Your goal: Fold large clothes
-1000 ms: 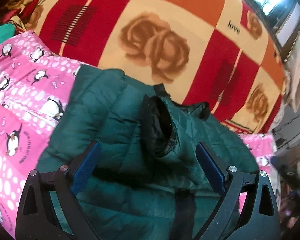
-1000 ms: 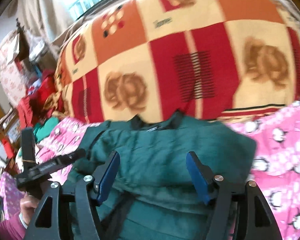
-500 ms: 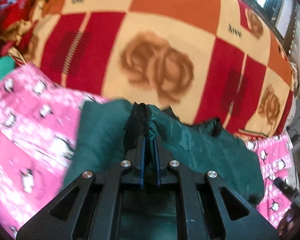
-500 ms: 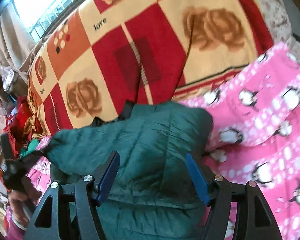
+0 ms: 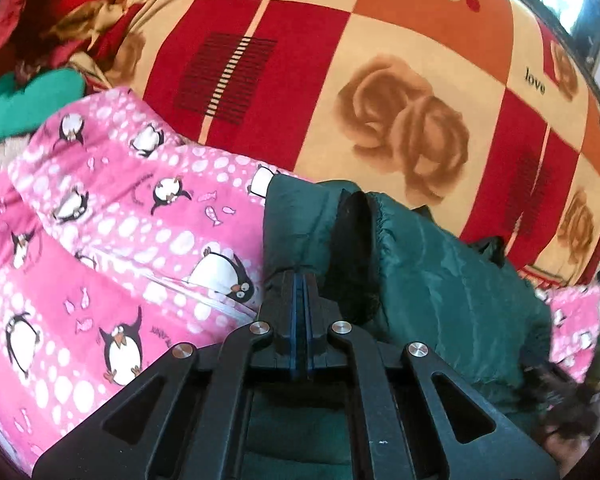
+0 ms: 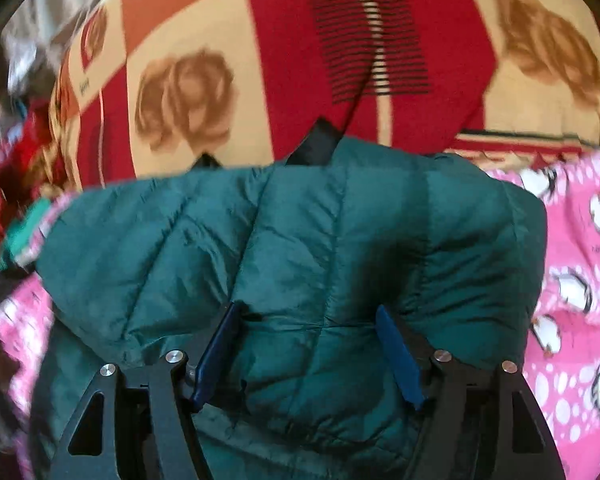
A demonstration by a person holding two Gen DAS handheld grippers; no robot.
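On the pink penguin blanket [image 5: 100, 248] we see the green jacket [image 6: 300, 248], left gripper [image 5: 302, 284] clamped at its sleeve cuff [image 5: 354, 248], right gripper [image 6: 308, 320] spread wide over it.

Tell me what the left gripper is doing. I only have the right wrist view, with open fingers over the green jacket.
Observer: The left gripper is shut, pinching the green jacket at its near edge.
Operator: Which part of the jacket is that?
Observer: It looks like the sleeve end. The sleeve cuff, with its black lining, stands up just right of the fingers.
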